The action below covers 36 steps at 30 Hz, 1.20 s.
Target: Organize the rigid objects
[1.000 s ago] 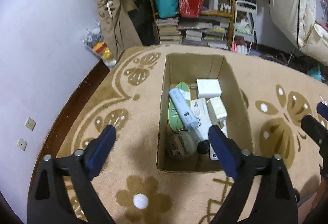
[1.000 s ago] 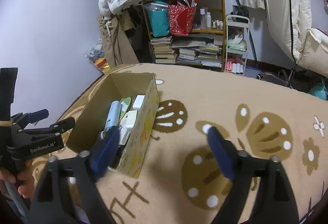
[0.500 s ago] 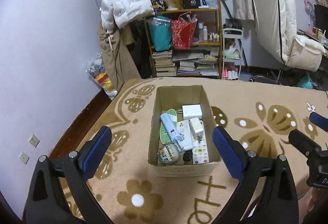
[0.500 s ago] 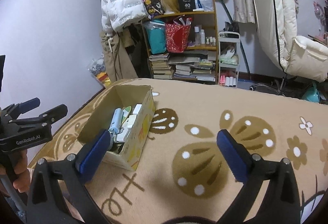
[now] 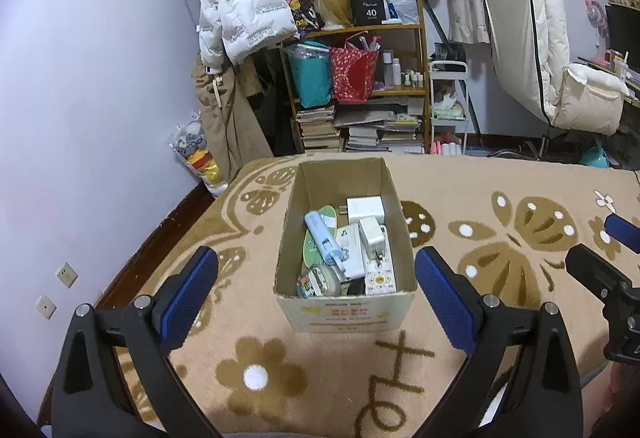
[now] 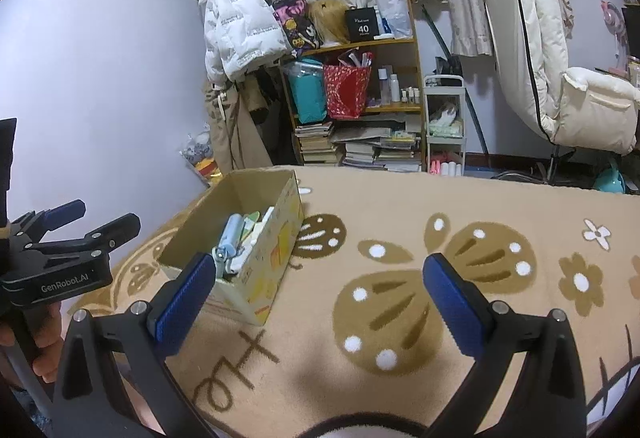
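Left tongs point(image 5: 316, 294): spread wide, empty, frame bottom.
Right tongs point(image 6: 316, 296): spread wide, empty.
Cardboard box point(image 5: 344, 312): frame centre on patterned blanket point(image 5: 500, 222), holding chargers, remote.

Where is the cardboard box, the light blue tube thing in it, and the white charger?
cardboard box point(image 5: 348, 314), left wrist view, on its front wall.
light blue tube point(image 5: 320, 236), left wrist view, on the middle of its body.
white charger point(image 5: 365, 209), left wrist view, on its flat top face.

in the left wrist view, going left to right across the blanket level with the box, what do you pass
left gripper's left finger pad → cardboard box → left gripper's right finger pad → butterfly pattern → right gripper
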{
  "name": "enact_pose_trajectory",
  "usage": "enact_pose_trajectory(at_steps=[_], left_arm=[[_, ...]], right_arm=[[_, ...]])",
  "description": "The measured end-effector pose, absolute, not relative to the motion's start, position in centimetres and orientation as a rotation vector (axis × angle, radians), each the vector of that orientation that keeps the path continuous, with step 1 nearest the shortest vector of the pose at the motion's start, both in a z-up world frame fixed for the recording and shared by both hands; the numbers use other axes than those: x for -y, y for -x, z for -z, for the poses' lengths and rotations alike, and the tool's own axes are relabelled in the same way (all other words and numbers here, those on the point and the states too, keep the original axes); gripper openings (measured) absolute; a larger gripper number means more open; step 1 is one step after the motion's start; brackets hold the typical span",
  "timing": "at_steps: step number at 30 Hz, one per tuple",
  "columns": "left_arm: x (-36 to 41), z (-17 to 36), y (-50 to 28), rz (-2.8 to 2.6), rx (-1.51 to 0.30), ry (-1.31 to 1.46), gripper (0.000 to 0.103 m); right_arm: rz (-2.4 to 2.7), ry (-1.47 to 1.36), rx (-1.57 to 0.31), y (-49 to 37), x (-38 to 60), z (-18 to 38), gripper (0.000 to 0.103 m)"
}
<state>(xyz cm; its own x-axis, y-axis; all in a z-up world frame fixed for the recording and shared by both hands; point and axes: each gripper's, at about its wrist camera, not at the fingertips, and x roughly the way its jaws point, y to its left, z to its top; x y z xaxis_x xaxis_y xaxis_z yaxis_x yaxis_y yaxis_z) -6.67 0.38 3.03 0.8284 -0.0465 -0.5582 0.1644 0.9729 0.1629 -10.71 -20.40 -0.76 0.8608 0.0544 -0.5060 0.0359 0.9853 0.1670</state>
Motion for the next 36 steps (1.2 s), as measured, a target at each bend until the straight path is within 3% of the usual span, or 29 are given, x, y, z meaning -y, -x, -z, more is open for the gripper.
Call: enact_pose_trajectory(at_steps=[36], left_arm=[[0.0, -0.9, 7.1, 0.101, -0.568, -0.247, 0.098]], right_arm=[[0.037, -0.184, -0.572, 10.6, 20.4, 3.3, 0.103]])
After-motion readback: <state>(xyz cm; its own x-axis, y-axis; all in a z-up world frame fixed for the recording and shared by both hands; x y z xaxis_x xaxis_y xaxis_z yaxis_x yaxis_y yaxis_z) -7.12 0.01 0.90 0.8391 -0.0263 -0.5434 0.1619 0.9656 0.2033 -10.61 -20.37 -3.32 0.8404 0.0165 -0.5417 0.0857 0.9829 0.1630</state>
